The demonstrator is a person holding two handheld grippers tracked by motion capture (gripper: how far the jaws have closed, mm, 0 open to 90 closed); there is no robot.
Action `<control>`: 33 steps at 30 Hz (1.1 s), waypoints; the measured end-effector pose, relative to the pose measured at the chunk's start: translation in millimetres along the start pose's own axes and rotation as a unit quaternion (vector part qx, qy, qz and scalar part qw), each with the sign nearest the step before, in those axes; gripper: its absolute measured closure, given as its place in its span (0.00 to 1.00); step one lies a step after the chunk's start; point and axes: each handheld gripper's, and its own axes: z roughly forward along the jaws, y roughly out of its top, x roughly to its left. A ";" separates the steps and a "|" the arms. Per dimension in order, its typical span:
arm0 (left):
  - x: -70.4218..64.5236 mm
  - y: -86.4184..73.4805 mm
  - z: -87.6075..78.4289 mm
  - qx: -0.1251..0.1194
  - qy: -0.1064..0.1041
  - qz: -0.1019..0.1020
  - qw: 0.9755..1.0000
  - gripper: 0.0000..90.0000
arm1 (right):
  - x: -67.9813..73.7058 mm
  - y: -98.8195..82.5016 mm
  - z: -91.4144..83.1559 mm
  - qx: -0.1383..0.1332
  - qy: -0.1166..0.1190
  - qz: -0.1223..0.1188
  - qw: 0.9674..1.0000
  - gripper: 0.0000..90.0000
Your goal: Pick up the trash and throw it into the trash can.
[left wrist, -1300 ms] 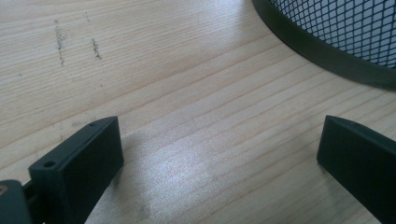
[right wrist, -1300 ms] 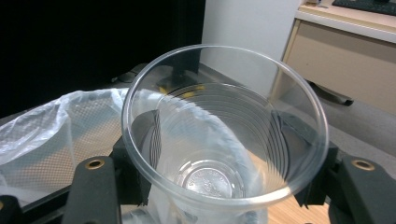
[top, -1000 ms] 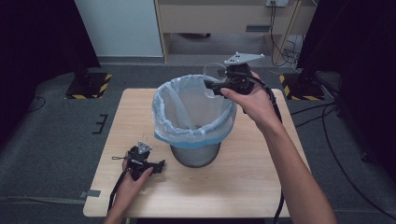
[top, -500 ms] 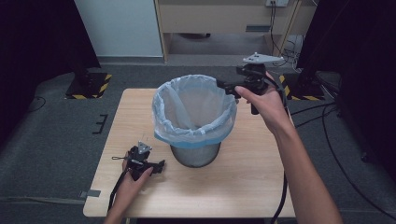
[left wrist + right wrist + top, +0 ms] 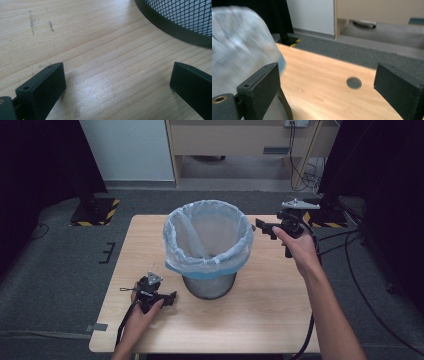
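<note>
A black wire-mesh bin [image 5: 207,287] stands mid-table, lined with a pale blue plastic bag [image 5: 210,262] folded over its rim. My right gripper [image 5: 263,227] hovers just right of the bin's rim and points toward it. Its jaws have just been opening and stand wide with nothing between them. In the right gripper view the blurred bag [image 5: 242,42] lies left of the right gripper [image 5: 325,75]. My left gripper [image 5: 171,298] rests open on the table at the bin's front left. The left gripper [image 5: 117,77] frames bare wood, with the bin's base [image 5: 180,15] ahead.
The wooden table [image 5: 280,315] has free room right of and in front of the bin. A dark round hole [image 5: 354,82] sits in the tabletop near its far edge. Beyond lie grey carpet, a wooden cabinet [image 5: 240,140], striped floor stands [image 5: 95,212] and cables [image 5: 350,245].
My right gripper left the bag's rim at the bin's back right, moved right and down beside the bin, and its jaws opened. The left gripper stayed put.
</note>
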 end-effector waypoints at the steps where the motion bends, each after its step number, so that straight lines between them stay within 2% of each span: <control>1: 0.0 0.0 0.0 0.000 0.000 0.000 1.000 0.00 | -2.1 -5.7 2.4 0.006 -0.003 0.000 1.000 0.08; 7: 0.0 0.0 0.0 0.000 0.000 0.000 1.000 0.00 | -13.7 -38.8 18.5 0.038 -0.015 0.009 0.999 0.08; 16: 0.0 0.0 0.0 0.000 0.000 0.000 1.000 0.00 | -21.7 -75.5 35.1 0.079 -0.027 0.016 0.996 0.07; 18: 0.0 0.0 0.0 0.000 0.000 0.000 1.000 0.00 | -22.4 -84.9 39.3 0.092 -0.031 0.021 0.995 0.07; 24: 0.0 0.0 0.0 0.000 0.000 0.000 1.000 0.00 | -20.7 -112.9 54.3 0.134 -0.046 0.016 0.990 0.07; 28: 0.0 0.0 0.0 0.000 0.000 0.000 1.000 0.00 | -16.3 -130.0 63.7 0.155 -0.053 0.012 0.986 0.08; 33: 0.0 0.0 0.0 0.000 0.000 0.000 1.000 0.00 | -12.8 -144.1 73.5 0.178 -0.075 0.002 0.981 0.08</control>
